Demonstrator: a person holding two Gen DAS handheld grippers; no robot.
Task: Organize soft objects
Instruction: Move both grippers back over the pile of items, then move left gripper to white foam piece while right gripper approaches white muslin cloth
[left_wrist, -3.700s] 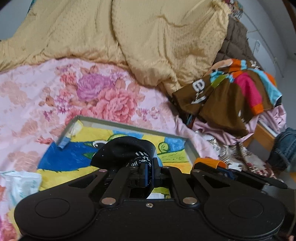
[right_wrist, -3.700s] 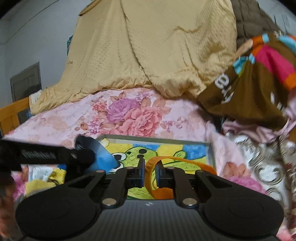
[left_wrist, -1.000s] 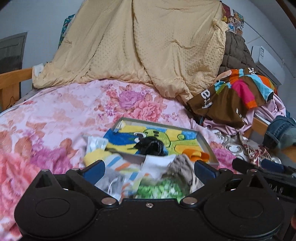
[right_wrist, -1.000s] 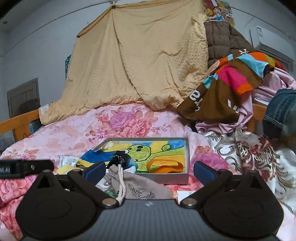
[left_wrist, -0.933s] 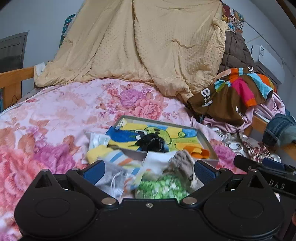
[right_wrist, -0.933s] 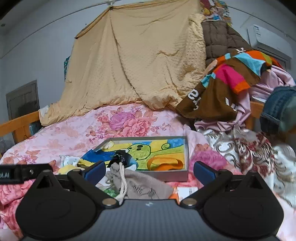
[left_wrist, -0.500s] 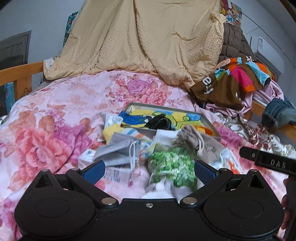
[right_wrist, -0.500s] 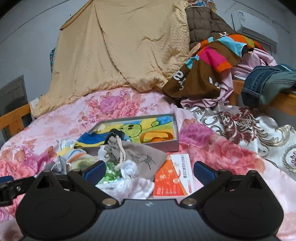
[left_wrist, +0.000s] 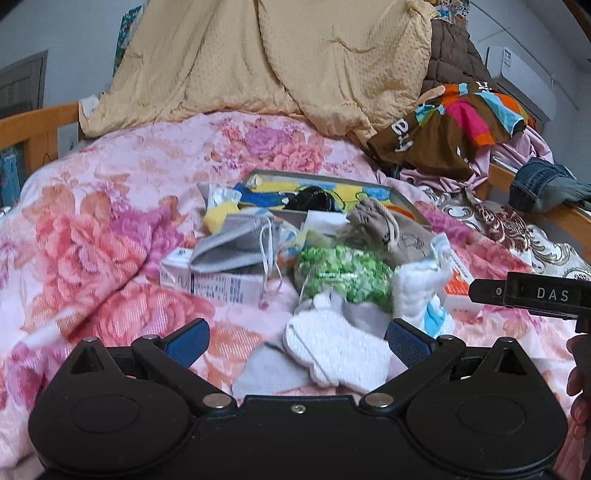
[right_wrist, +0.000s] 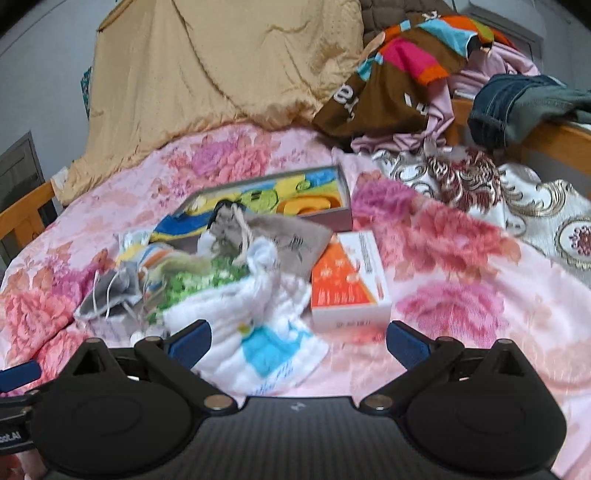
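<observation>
Grippers, both empty: your left gripper (left_wrist: 297, 338) stands with its jaws spread wide above the flowered bedspread (left_wrist: 99, 236), and your right gripper (right_wrist: 297, 339) is spread just as wide. Straight ahead of the left gripper, between its blue fingertips (left_wrist: 186, 339), lies a white cloth (left_wrist: 336, 350). Beyond it sit a green bundle (left_wrist: 343, 271) and a tan drawstring pouch (left_wrist: 380, 225); a grey mask (left_wrist: 232, 245) rests ahead and to the left on a white carton (left_wrist: 218, 284). Farther ahead stands the cartoon-printed box (right_wrist: 341, 214), holding a black item (left_wrist: 312, 197) and an orange band (right_wrist: 304, 205). Ahead of your right gripper, a white and blue towel (right_wrist: 258, 325) lies toward its left finger, with an orange packet (right_wrist: 347, 277) beyond the gap.
</observation>
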